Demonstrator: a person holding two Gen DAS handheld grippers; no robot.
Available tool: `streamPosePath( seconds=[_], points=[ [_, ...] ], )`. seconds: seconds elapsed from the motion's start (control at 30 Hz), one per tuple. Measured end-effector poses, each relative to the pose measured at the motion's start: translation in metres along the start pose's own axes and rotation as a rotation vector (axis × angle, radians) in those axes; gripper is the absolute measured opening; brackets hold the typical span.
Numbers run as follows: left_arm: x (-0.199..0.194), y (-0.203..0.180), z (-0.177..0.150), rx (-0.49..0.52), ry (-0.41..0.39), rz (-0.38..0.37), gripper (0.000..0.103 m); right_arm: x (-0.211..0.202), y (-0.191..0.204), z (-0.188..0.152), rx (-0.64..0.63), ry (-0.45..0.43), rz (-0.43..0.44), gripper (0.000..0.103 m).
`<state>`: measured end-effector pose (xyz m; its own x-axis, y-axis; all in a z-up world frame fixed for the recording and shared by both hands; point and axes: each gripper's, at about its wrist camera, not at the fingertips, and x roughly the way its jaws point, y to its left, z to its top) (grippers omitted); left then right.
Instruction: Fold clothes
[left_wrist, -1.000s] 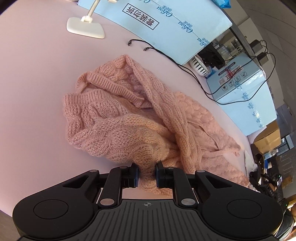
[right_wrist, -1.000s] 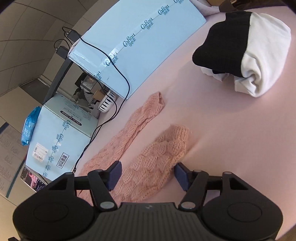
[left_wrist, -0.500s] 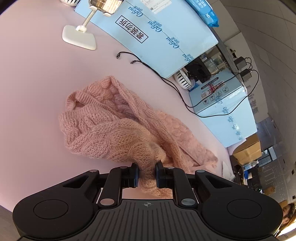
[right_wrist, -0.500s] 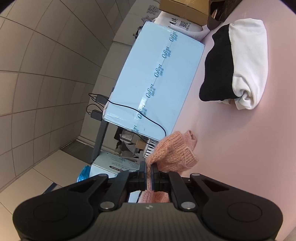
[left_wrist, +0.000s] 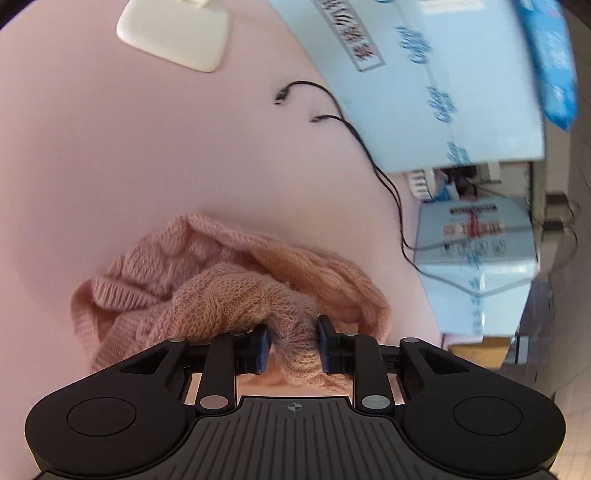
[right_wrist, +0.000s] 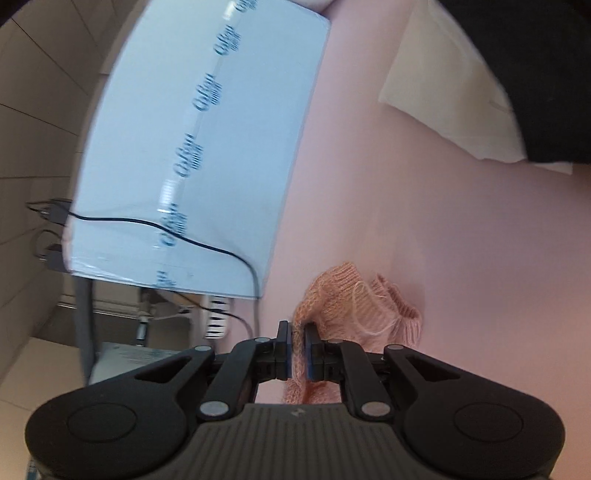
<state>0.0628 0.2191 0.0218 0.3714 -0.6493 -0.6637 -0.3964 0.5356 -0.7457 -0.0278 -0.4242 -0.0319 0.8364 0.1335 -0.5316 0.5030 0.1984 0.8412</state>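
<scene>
A pink cable-knit sweater (left_wrist: 229, 291) is bunched up in front of my left gripper (left_wrist: 291, 345), which is shut on a thick fold of it above the pink tabletop (left_wrist: 110, 155). In the right wrist view, my right gripper (right_wrist: 298, 349) is shut on a ribbed end of the same sweater (right_wrist: 354, 314), which looks like a sleeve cuff, and holds it up over the table.
Light blue cartons (left_wrist: 436, 85) stand along the table's far edge, also in the right wrist view (right_wrist: 199, 147). Black cables (left_wrist: 354, 133) and a white stand base (left_wrist: 173, 31) lie on the table. A folded black and white garment (right_wrist: 498, 74) lies at the right.
Both grippers have lifted with the sweater; the right one shut on the cuff from open. The sweater is now gathered up off the table. Both views have swung and blurred.
</scene>
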Motion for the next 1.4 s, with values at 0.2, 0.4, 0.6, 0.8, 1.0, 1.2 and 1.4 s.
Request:
streamPosePath(
  seconds=[0.2,0.4,0.6,0.8,1.0,1.2,1.4],
  points=[
    [-0.005,0.005,0.028,-0.096,-0.03,-0.11,0.062,-0.008,0.028,-0.001,-0.189,-0.056,0.027,0.081],
    [-0.057,-0.001,0.009,0.106,-0.162,-0.019,0.076,-0.042,0.048,0.0,-0.472,0.023,0.057,0.086],
    [-0.054,0.019,-0.042,0.346,-0.079,0.023,0.078,-0.042,0.032,-0.009,-0.444,0.3,0.142,0.086],
    [-0.032,0.029,-0.054,0.383,-0.057,0.027,0.078,0.007,0.04,-0.038,-0.489,0.287,0.014,0.076],
    [-0.036,0.023,-0.077,0.507,-0.148,0.16,0.024,0.009,0.032,-0.059,-0.601,0.178,-0.023,0.006],
    [-0.075,0.039,-0.08,0.473,-0.167,0.07,0.021,-0.059,0.028,-0.047,-0.564,0.121,0.124,0.006],
    [-0.075,0.064,-0.076,0.381,-0.097,0.032,0.061,-0.02,0.012,-0.051,-0.653,0.18,-0.035,0.031]
  ],
)
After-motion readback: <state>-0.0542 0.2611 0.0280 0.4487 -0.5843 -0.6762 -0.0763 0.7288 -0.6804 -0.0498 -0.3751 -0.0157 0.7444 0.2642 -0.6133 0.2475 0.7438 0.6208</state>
